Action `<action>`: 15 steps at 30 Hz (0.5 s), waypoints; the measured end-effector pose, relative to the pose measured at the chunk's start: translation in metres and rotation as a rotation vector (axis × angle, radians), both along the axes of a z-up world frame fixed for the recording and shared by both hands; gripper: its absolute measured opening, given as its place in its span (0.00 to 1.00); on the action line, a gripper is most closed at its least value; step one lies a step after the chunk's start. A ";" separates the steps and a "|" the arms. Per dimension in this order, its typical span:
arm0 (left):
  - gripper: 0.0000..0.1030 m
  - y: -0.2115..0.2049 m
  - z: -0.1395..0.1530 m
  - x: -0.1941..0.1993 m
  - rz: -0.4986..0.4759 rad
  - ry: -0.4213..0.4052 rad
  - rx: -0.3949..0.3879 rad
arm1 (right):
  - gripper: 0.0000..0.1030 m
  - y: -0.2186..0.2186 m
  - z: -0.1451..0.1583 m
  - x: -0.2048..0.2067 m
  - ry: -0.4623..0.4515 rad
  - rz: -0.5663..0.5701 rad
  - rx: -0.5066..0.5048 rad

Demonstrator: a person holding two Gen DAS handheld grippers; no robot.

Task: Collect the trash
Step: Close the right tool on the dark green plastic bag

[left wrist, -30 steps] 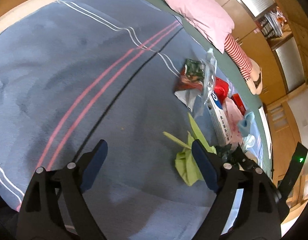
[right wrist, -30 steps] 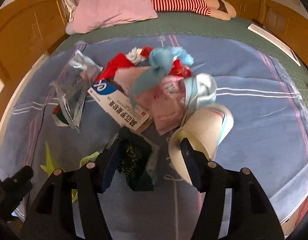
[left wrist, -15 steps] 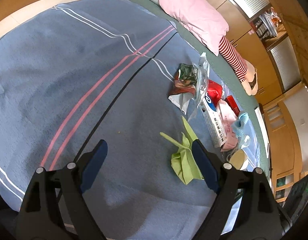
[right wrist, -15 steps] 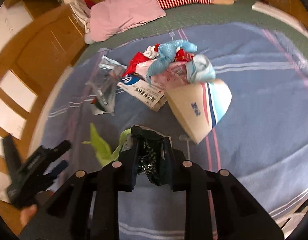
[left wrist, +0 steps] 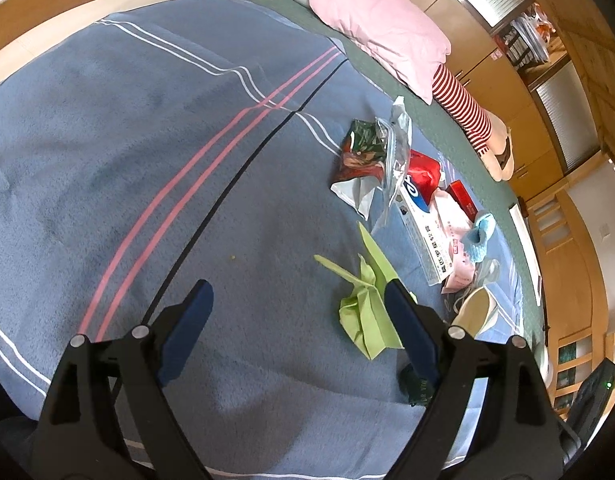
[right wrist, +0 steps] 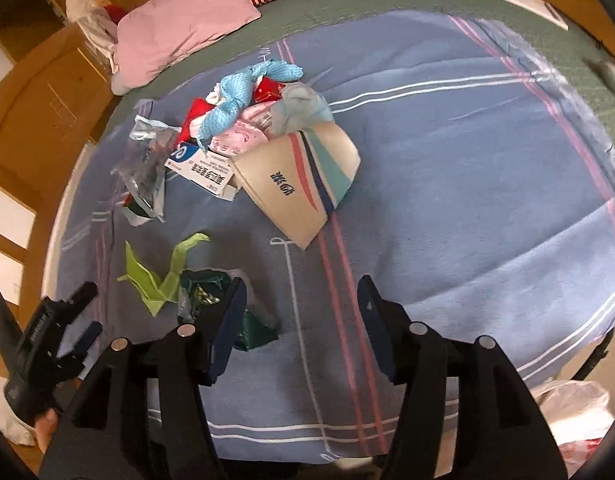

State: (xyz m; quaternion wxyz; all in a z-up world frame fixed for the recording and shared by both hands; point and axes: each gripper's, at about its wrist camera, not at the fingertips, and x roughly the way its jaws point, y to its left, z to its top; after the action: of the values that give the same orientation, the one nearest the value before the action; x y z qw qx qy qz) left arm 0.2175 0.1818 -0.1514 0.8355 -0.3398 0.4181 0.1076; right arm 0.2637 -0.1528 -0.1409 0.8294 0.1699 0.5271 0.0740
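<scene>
Trash spread over the blue blanket, both grippers empty

Trash lies in a loose heap on the blue striped blanket [right wrist: 447,168] toward the pillow end of the bed: a paper cup [right wrist: 303,184] on its side, a white and blue box [right wrist: 203,172], a pale blue cloth [right wrist: 243,92], pink packaging [right wrist: 243,136] and a clear plastic bag [right wrist: 145,164]. Nearer the foot edge a green folded paper [right wrist: 155,280] lies apart from the heap, and a dark green wrapper [right wrist: 211,300] rests on the blanket just beside it. The right gripper [right wrist: 301,312] has just been opening; its jaws stand parted with only blanket between them, the wrapper lying outside the left finger. The left gripper [left wrist: 297,320] hangs wide open above the blanket, holding nothing, the green paper just inside its right finger
</scene>
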 end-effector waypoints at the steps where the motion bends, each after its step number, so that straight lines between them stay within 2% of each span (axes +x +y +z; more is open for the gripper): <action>1: 0.86 0.000 0.000 0.000 0.000 0.001 -0.001 | 0.56 0.000 -0.003 0.004 -0.001 -0.017 0.038; 5: 0.86 0.002 -0.002 0.000 0.006 0.008 -0.009 | 0.60 -0.002 -0.018 0.021 0.011 -0.094 0.137; 9: 0.86 0.003 -0.003 0.000 0.011 0.013 -0.012 | 0.60 0.018 -0.045 0.041 0.096 -0.096 0.228; 11: 0.86 0.004 -0.004 0.000 0.015 0.015 -0.014 | 0.60 0.031 -0.054 0.044 0.122 -0.075 0.226; 14: 0.86 0.005 -0.005 0.000 0.020 0.018 -0.022 | 0.59 0.047 -0.054 0.043 0.082 -0.046 0.159; 15: 0.86 0.006 -0.006 0.000 0.022 0.019 -0.022 | 0.51 0.051 -0.052 0.042 0.066 -0.024 0.148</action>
State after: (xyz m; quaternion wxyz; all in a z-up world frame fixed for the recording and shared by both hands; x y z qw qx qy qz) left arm 0.2173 0.1878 -0.1569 0.8265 -0.3527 0.4233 0.1153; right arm 0.3057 -0.1016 -0.1929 0.7975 0.2395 0.5452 0.0971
